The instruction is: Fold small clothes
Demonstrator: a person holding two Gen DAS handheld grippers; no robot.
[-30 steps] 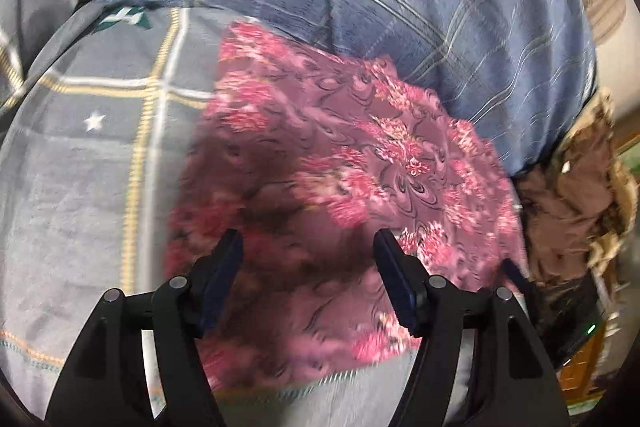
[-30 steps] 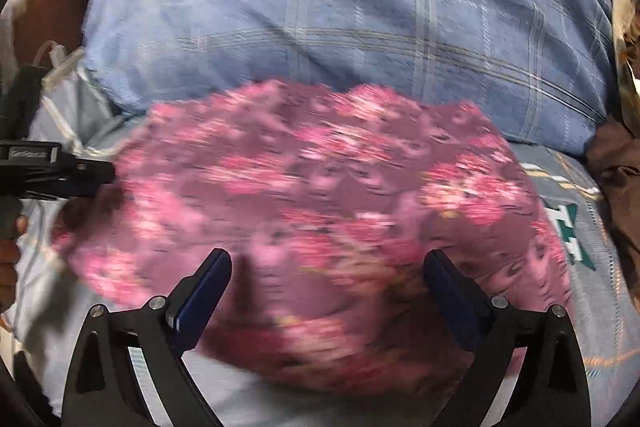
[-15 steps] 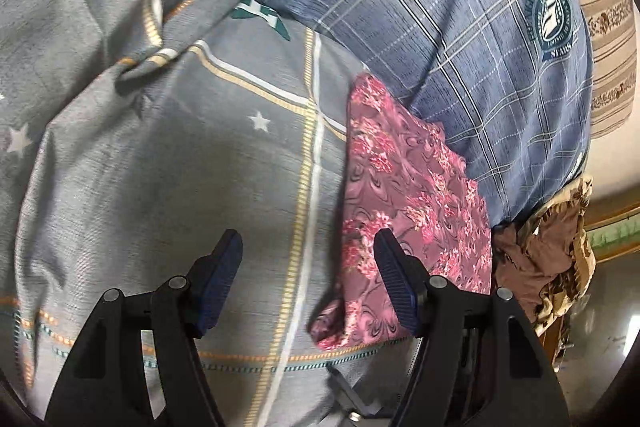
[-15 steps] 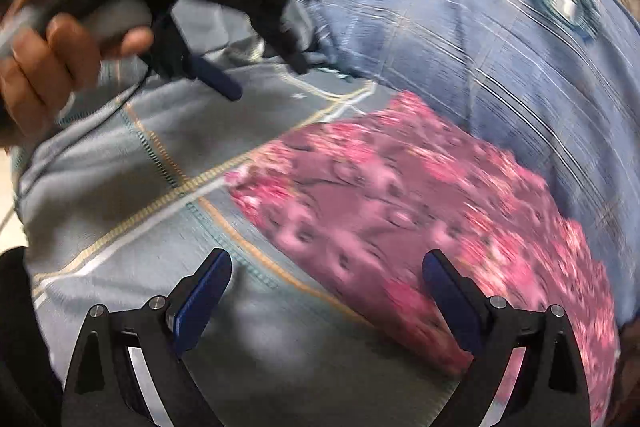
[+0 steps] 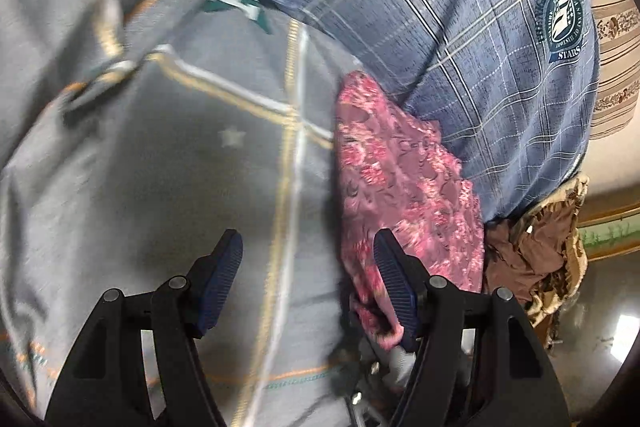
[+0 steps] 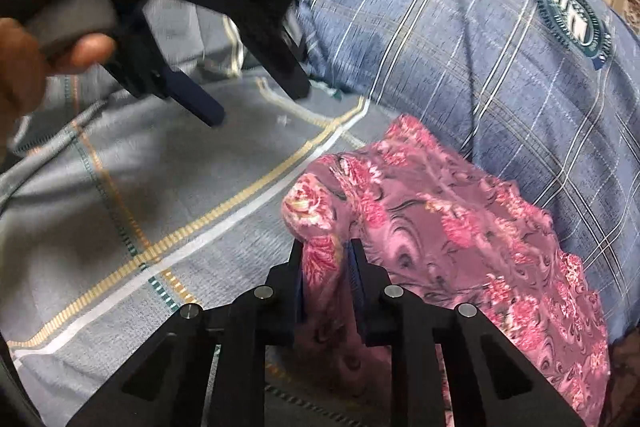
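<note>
A pink floral cloth [image 6: 460, 239] lies folded on the grey checked bedsheet [image 6: 160, 211], against a blue plaid pillow [image 6: 460, 39]. My right gripper [image 6: 326, 255] is shut on the cloth's near left corner. My left gripper [image 5: 308, 259] is open and empty above the sheet, with the cloth [image 5: 400, 187] by its right finger. In the right wrist view the left gripper [image 6: 240, 83] hovers at upper left, held by a hand.
The blue plaid pillow [image 5: 460, 27] with a round crest fills the back. A heap of brown clothes [image 5: 536, 251] lies at the bed's right edge, with a glossy floor [image 5: 600, 327] beyond. A fold of the sheet [image 5: 100, 7] rises at left.
My right gripper has closed on the cloth's corner; it was open half a second ago. My left gripper has come off the cloth and moved to its left, staying open.
</note>
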